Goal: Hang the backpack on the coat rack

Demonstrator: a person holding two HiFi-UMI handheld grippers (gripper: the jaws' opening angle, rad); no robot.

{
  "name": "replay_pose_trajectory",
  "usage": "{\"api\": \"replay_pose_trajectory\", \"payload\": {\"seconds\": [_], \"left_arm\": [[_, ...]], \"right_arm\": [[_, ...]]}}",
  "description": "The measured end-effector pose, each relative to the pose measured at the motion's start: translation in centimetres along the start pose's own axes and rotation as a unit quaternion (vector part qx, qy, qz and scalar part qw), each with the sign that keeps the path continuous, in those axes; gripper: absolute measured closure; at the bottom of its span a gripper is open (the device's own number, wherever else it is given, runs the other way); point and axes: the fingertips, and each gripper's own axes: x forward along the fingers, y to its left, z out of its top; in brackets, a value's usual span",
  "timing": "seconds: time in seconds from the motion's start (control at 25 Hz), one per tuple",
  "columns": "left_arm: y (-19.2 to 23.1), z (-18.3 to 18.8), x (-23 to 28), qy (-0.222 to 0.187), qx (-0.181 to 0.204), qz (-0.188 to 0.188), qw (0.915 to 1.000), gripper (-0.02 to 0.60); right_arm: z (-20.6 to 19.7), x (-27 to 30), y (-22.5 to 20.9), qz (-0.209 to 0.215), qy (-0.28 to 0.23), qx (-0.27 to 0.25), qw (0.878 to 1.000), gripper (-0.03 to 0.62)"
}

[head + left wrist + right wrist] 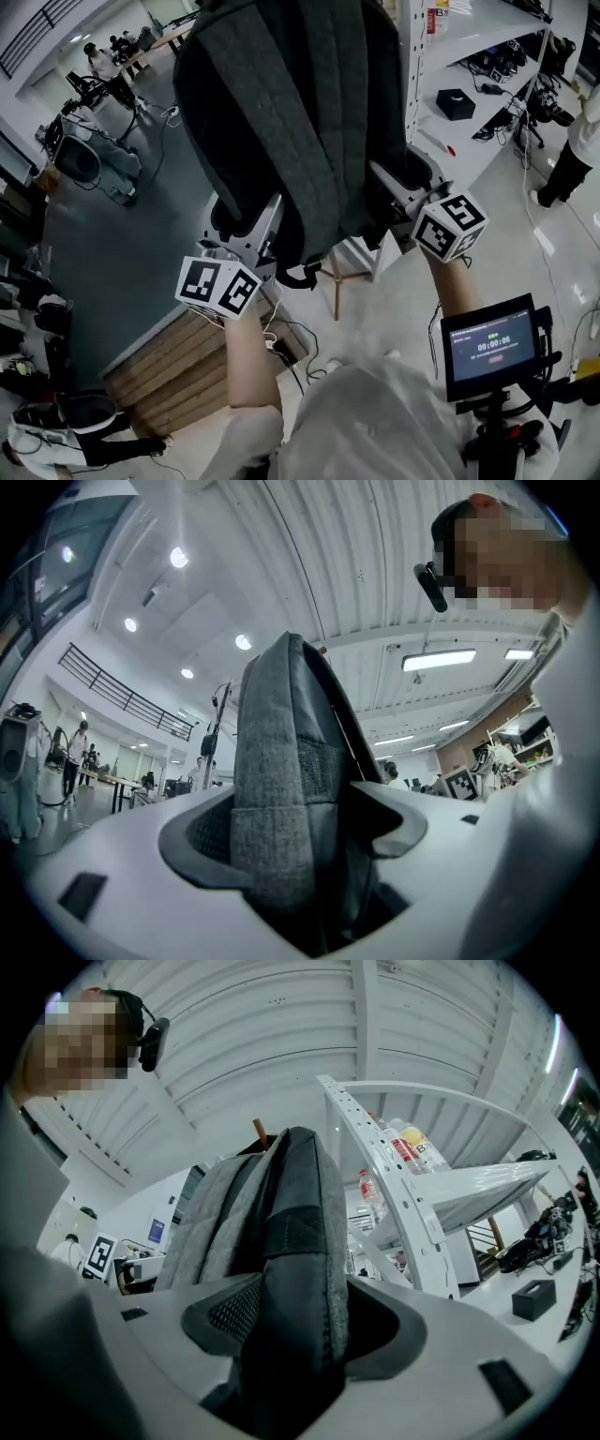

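Note:
A dark grey backpack [291, 112] hangs lifted in front of me, filling the top middle of the head view. My left gripper [265, 223] is shut on its lower left side, and a grey strap [272, 789] runs between the jaws in the left gripper view. My right gripper [392, 192] is shut on the lower right side, where a thick dark fold of the backpack [295, 1269] fills the jaws. A brown wooden tip [259, 1131] shows just above the bag. A wooden post [337, 286] stands below it, mostly hidden.
A white shelving unit [412, 1194] with bottles stands close on the right, and a black box [455, 103] lies on its shelf. A wooden platform [178, 366] and cables lie on the floor at the left. People stand far back and at the right edge [577, 141].

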Motion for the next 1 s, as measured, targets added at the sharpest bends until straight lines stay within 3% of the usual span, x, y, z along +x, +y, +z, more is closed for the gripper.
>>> {"api": "replay_pose_trajectory", "payload": {"seconds": [0.2,0.36,0.56,0.88,1.0], "left_arm": [[0.1,0.1,-1.4,-0.021,0.000,0.023,0.9995,0.245],[0.9,1.9,-4.2,-0.053,0.031,0.063,0.9961,0.247],[-0.2,2.5,-5.0,-0.057,0.054,0.060,0.9952,0.247],[-0.8,1.4,-5.5,-0.051,0.031,0.053,0.9968,0.250],[-1.6,1.3,-5.7,-0.051,0.025,0.046,0.9973,0.354]], "right_arm": [[-0.5,-0.4,-0.1,-0.020,-0.016,-0.013,1.000,0.327],[0.0,-0.9,1.1,-0.020,-0.028,-0.018,0.999,0.314],[0.4,-2.0,1.0,-0.026,-0.056,-0.026,0.998,0.306],[3.4,-3.6,0.6,-0.040,-0.099,-0.056,0.993,0.306],[5.4,-4.7,1.3,-0.040,-0.118,-0.083,0.989,0.306]]}}
